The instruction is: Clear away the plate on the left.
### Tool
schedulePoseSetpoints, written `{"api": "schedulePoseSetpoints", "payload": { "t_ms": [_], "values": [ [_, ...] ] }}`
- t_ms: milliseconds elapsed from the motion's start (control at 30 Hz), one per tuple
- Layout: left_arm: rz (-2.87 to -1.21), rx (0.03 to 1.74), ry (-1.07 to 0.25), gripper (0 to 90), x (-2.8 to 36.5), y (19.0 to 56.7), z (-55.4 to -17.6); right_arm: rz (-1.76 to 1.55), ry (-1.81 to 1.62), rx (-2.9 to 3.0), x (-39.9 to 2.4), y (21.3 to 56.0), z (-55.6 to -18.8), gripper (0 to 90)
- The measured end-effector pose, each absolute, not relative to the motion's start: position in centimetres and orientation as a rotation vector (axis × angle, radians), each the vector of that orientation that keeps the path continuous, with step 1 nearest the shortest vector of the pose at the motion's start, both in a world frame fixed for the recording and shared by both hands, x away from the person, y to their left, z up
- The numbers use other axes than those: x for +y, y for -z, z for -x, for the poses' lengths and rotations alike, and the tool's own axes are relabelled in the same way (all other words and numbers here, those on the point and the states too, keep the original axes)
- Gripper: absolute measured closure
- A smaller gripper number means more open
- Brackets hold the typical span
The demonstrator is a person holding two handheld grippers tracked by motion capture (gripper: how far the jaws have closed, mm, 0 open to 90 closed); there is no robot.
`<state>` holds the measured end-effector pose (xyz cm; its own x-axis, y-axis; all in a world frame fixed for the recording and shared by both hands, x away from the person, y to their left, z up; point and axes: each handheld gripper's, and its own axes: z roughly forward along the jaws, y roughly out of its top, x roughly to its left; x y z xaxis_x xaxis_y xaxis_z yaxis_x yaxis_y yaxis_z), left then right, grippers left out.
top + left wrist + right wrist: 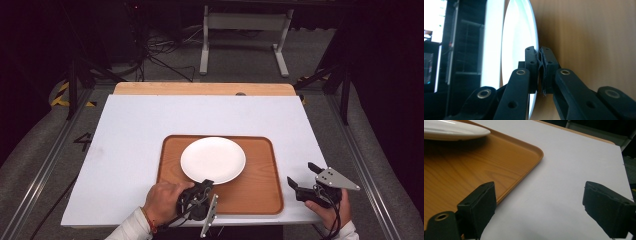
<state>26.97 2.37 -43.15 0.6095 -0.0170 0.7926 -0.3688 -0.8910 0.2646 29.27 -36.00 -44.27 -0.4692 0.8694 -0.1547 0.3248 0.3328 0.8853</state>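
Observation:
A white plate lies on a wooden tray in the middle of the white table top. My left gripper is at the plate's near rim, turned on its side, held by a hand in a white sleeve. In the left gripper view its jaws are pinched together on the edge of the plate, with the tray behind. My right gripper hovers to the right of the tray, jaws wide apart with nothing between them; the tray's corner and plate lie to its left.
The white board sits on a wooden table whose far edge shows behind it. Metal rails run along both sides. A white frame and cables lie on the floor beyond. Bare white surface lies around the tray.

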Motion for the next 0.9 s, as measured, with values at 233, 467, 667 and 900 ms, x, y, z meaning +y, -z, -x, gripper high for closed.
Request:
{"api": "schedulePoseSetpoints", "payload": {
  "t_ms": [233,467,667,900],
  "values": [
    [-2.435,-0.307,-1.144,87.1,2.1,43.8,-27.4,-1.045,-1.093,1.963,-36.0,44.3,-29.3,12.4],
    [-2.437,-0.313,-1.120,87.3,1.9,44.0,-27.4,-1.046,-1.091,1.966,-35.9,44.4,-29.3,12.3],
    [-2.446,-0.320,-1.099,87.0,1.7,44.5,-27.4,-1.047,-1.090,1.967,-35.9,44.4,-29.3,12.4],
    [-2.453,-0.304,-1.045,85.4,1.7,45.0,-27.7,-1.047,-1.092,1.969,-35.9,44.4,-29.3,12.4]
  ]
}}
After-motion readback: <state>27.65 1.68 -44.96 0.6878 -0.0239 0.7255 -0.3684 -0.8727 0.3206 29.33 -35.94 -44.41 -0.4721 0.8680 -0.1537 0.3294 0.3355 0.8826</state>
